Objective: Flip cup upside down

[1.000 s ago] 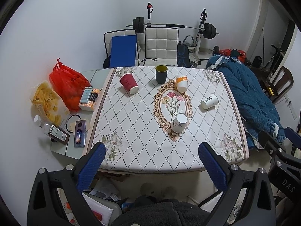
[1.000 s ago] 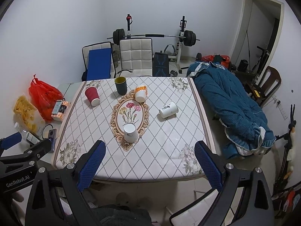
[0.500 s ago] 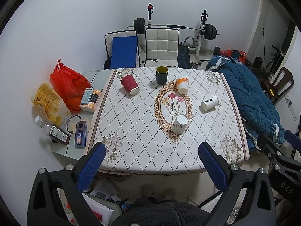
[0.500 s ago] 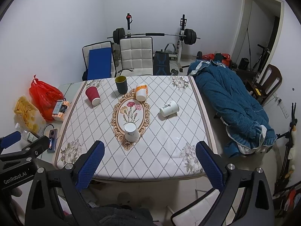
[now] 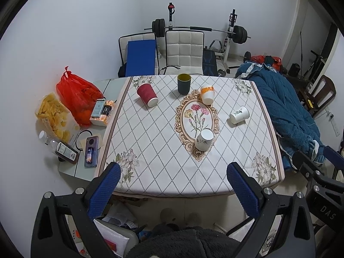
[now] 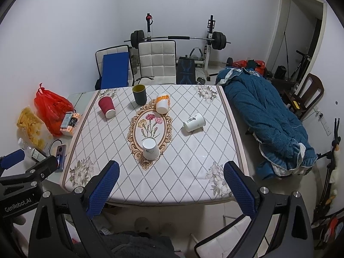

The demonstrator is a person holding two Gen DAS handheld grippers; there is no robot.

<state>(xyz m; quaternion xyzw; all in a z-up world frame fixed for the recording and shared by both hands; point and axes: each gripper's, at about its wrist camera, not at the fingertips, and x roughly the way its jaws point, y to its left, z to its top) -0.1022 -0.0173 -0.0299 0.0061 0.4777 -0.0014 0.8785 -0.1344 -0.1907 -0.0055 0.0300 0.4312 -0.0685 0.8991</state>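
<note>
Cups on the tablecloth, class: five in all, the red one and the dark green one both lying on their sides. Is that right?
Not quite. The red cup lies on its side, but the dark green cup stands upright, mouth up, as the left wrist view shows. Five cups on the tablecloth is correct.

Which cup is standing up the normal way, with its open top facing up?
The dark cup with the yellow inside, at the table's far edge. The red cup lies tipped over, like the others.
</note>
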